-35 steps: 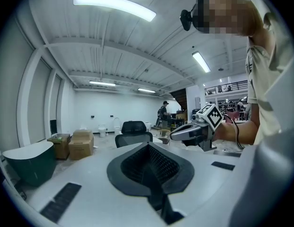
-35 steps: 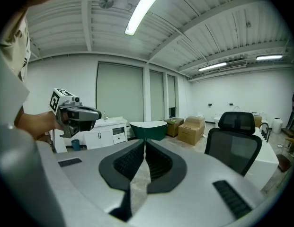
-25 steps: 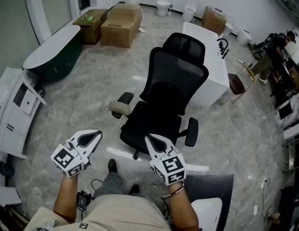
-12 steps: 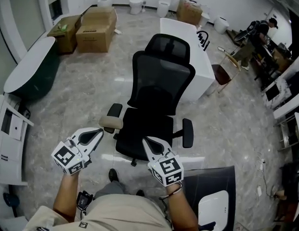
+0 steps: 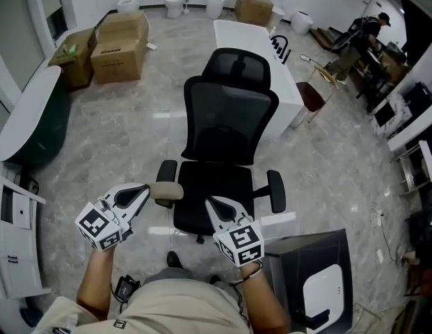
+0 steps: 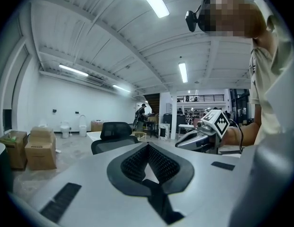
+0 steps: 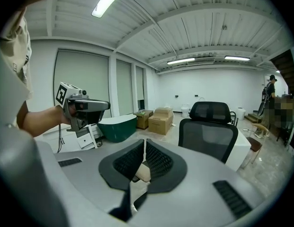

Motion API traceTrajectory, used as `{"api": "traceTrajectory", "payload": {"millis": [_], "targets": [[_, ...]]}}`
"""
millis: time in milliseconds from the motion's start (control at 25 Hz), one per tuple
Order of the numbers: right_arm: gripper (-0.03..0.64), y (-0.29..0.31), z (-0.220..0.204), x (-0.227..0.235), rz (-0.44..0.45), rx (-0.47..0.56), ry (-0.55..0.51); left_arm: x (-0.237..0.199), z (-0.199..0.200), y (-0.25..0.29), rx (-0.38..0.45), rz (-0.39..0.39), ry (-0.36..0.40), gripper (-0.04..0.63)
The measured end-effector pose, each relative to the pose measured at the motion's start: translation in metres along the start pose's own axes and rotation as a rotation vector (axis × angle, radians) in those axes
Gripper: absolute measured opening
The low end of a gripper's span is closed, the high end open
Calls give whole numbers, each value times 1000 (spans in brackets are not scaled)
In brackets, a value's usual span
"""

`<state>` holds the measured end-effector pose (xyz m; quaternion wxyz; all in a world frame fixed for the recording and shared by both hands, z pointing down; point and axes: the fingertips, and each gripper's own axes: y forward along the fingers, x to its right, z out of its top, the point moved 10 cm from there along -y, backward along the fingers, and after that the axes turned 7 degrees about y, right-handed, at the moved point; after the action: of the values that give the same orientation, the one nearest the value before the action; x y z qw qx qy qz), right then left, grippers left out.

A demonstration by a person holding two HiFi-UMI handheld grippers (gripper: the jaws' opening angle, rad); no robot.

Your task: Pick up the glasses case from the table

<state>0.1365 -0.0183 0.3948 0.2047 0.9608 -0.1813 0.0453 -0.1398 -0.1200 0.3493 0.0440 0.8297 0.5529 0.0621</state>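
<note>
Scanning all three views: no glasses case visible, and no counter that plainly carries one. Left gripper (image 5: 140, 190) and right gripper (image 5: 213, 203) sit side by side in front of the person's torso, both aimed at the chair (image 5: 226, 138). Left jaws are pressed together with nothing between them. Right jaws are also together and empty; the pale patch behind their gap looks like the chair's armrest (image 5: 165, 192), not a held item.

Possible surfaces:
- A white desk (image 5: 252, 37) behind the chair, well apart from both grippers.
- A dark unit (image 5: 299, 252) at the head view's lower right, near the right gripper. It carries a white rounded thing (image 5: 320, 291) I can't identify.

Bearing to the case, its long axis and the nearer hand: can't tell. My read is that this is the search stage, and the jaws must spread before any grasp.
</note>
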Motion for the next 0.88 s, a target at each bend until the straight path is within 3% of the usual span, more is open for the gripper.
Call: {"api": "traceTrajectory", "payload": {"millis": [440,880], "targets": [[28,53,0,-10,-70,-27,19,-66,-29,0,23,-48,-26,14],[46,106,-3,-4,6,-63,20,-95,-60,-14,-15,21,-95,14]]}}
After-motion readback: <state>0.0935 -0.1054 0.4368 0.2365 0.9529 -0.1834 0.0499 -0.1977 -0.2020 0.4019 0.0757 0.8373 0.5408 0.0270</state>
